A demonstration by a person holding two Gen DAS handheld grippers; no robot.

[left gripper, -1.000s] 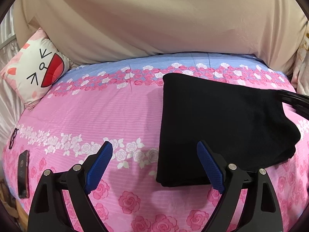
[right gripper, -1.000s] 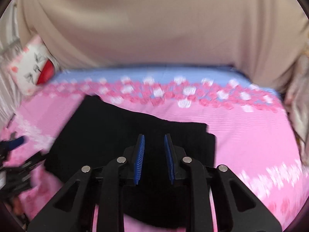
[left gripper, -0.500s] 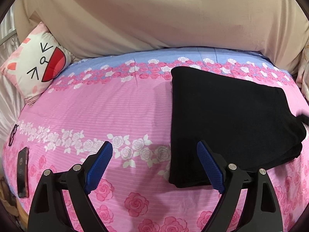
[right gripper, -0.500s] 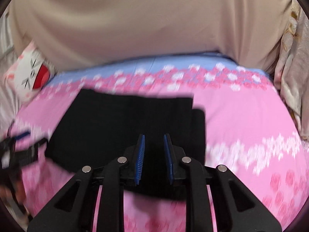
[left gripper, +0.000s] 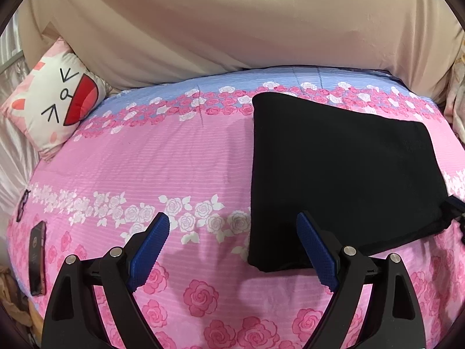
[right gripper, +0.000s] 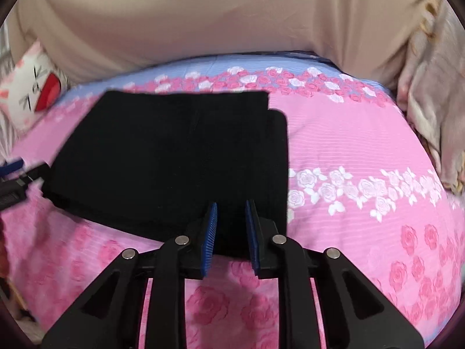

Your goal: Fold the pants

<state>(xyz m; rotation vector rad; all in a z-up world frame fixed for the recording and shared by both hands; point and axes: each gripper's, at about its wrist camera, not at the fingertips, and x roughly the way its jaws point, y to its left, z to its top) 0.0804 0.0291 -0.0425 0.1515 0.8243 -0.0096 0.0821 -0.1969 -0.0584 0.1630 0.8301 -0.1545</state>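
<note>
Black pants [left gripper: 343,168] lie folded into a flat rectangle on the pink rose bedspread [left gripper: 162,157]. My left gripper [left gripper: 232,218] hovers wide open over the bedspread, its right pad above the pants' near left corner and nothing between its fingers. In the right wrist view the same pants [right gripper: 174,157] lie flat, with a lower layer sticking out along their right side. My right gripper [right gripper: 231,205] hangs over their near edge, jaws almost together with a narrow slit and no cloth pinched. The right gripper's tip [left gripper: 457,209] shows at the pants' right edge, and the left gripper [right gripper: 14,171] at their left.
A cat-face pillow [left gripper: 55,101] leans at the bed's far left. A dark phone [left gripper: 37,261] and glasses [left gripper: 23,208] lie near the left edge. A beige padded wall [left gripper: 232,23] backs the bed. Crumpled pale cloth [right gripper: 430,110] sits at the right side.
The right gripper has drawn back toward the pants' near right edge; in the left wrist view it has withdrawn from above the pants to their right edge. The left gripper has barely moved.
</note>
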